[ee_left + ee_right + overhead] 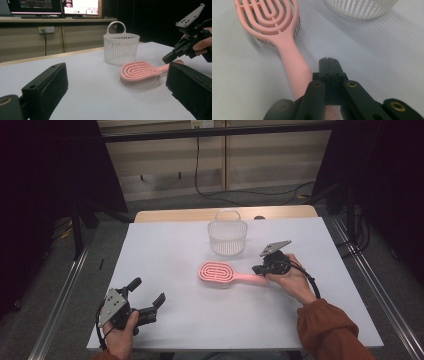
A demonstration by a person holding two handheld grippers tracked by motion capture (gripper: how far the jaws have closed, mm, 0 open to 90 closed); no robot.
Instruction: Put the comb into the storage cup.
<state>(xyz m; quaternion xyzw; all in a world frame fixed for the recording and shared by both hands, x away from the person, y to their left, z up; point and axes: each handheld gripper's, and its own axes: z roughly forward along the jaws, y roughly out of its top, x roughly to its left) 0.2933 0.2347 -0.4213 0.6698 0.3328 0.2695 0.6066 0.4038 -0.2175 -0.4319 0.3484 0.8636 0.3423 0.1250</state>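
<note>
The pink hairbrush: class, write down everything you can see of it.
The pink hairbrush looks like smooth plastic. Its oval head has looping open slots, with dark bristles underneath, and a plain straight handle. It lies flat, bristles down, on the white table, just in front of the white basket, apart from it. The shut right hand-held gripper sits just over the handle; contact is unclear.

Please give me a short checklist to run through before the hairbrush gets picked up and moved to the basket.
1. Hairbrush lies flat on the table, bristles down: ok.
2. Right claw open around the handle: not ok, it is shut, above the handle, gripping nothing.
3. Basket upright: ok.
4. Basket empty: cannot tell.
5. Left claw open and away from the brush: ok.
</note>
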